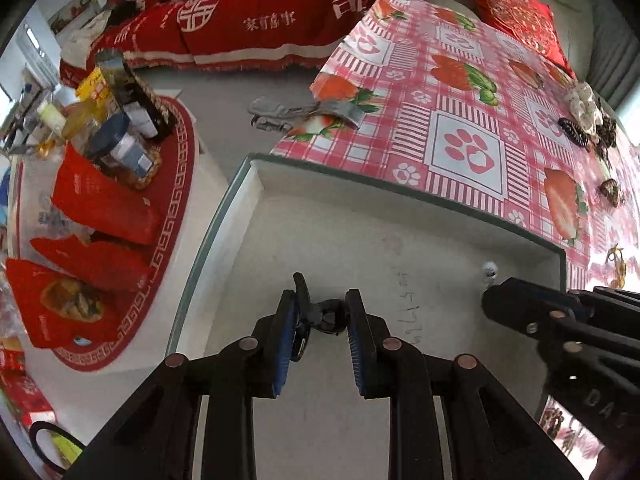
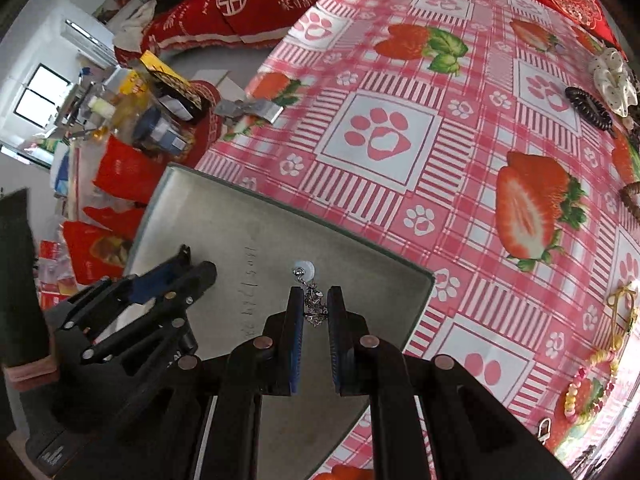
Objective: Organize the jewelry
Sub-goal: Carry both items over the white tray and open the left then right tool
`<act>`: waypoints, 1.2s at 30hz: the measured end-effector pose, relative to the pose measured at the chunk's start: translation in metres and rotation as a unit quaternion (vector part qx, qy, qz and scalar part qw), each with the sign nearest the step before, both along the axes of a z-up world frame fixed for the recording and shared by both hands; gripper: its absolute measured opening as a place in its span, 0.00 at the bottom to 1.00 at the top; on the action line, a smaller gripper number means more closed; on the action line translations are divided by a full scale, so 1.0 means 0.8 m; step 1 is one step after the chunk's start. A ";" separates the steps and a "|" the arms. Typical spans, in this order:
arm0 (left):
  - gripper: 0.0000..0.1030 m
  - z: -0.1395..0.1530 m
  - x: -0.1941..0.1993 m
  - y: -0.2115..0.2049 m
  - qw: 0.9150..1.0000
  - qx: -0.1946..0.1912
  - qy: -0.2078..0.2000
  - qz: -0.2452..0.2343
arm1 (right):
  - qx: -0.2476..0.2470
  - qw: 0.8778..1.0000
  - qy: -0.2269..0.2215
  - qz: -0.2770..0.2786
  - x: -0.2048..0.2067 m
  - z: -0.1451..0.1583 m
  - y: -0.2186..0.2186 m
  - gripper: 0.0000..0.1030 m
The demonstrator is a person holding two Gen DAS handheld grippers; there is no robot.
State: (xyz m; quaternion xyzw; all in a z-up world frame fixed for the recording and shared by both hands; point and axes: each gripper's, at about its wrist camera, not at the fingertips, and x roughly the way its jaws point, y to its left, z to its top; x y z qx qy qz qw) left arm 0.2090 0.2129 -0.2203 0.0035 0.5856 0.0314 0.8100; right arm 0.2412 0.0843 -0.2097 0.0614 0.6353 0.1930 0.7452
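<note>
A shallow white tray (image 1: 400, 216) (image 2: 224, 216) lies at the near edge of the strawberry tablecloth. My left gripper (image 1: 320, 312) is shut on a black hair clip (image 1: 324, 316) and holds it over the tray. My right gripper (image 2: 315, 308) is shut on a silver chain earring (image 2: 314, 306) with a white bead (image 2: 304, 270), also over the tray. The right gripper shows in the left wrist view (image 1: 520, 308) with the bead (image 1: 490, 270) at its tip. The left gripper shows in the right wrist view (image 2: 176, 276).
On the tablecloth (image 2: 400, 80) at the right lie a white scrunchie (image 2: 614, 80), a black coil hair tie (image 2: 590, 108), a gold piece (image 2: 622, 300) and a bead bracelet (image 2: 588, 384). A side table with jars and red packets (image 1: 104, 184) stands at the left.
</note>
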 end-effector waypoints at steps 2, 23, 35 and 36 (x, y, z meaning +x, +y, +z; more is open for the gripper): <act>0.31 0.000 0.001 -0.002 1.000 0.005 -0.003 -0.005 | -0.007 1.000 0.006 0.000 0.001 -0.007 0.002 0.12; 0.89 0.022 -0.026 0.006 0.999 0.032 -0.010 0.018 | 0.022 1.000 -0.005 -0.014 0.000 0.019 -0.010 0.39; 1.00 0.047 -0.063 -0.026 0.999 0.029 -0.003 -0.032 | 0.042 0.995 -0.027 -0.081 -0.041 0.073 -0.075 0.76; 1.00 0.050 -0.065 -0.034 0.999 0.024 -0.001 -0.039 | 0.038 0.995 -0.028 -0.090 -0.047 0.076 -0.086 0.77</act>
